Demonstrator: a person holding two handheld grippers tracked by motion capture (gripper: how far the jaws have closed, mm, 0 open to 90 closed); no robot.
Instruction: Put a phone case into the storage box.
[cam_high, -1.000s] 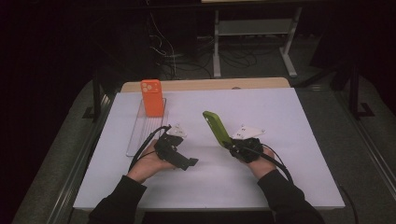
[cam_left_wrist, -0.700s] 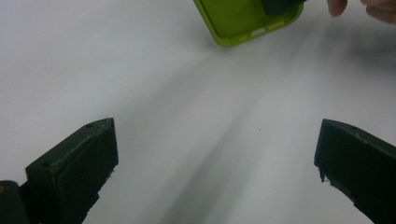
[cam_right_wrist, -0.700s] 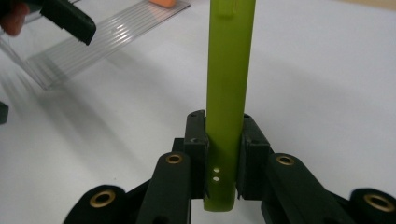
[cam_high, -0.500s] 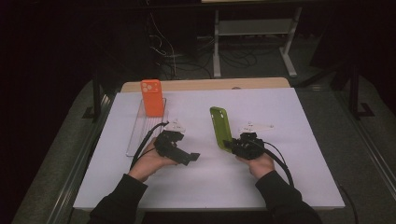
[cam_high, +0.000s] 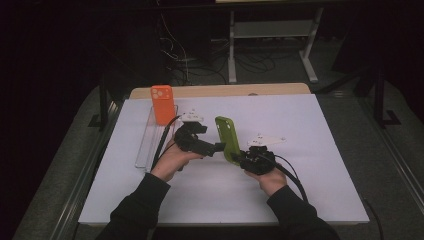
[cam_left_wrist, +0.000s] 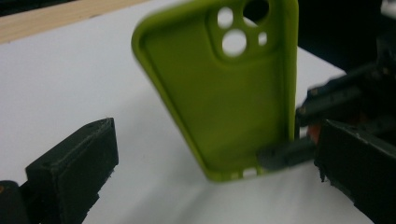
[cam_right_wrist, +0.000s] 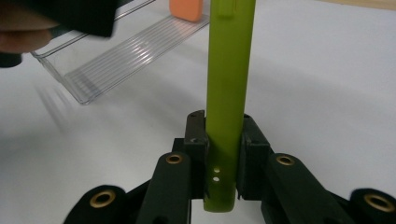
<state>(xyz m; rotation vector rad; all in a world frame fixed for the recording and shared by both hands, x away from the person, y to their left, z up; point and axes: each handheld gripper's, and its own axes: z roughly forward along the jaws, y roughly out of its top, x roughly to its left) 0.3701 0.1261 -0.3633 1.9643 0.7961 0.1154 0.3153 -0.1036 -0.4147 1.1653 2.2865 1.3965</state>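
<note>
At the white table's centre, the right gripper clamps an upright, unlabelled lime-green silicone phone case, the spread-jawed left gripper at its nine o'clock.

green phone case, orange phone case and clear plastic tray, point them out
green silicone phone case (cam_left_wrist: 224, 102), left gripper view, inner back panel
orange phone case (cam_high: 162, 104), high view, middle of its back
clear ribbed plastic tray (cam_right_wrist: 126, 51), right gripper view, ribbed floor

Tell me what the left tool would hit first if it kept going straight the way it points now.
Most likely the green phone case, held upright by the right tool. The left tool stands open, aimed at the case's hollow inner face. The gap between them is hard to judge.
</note>
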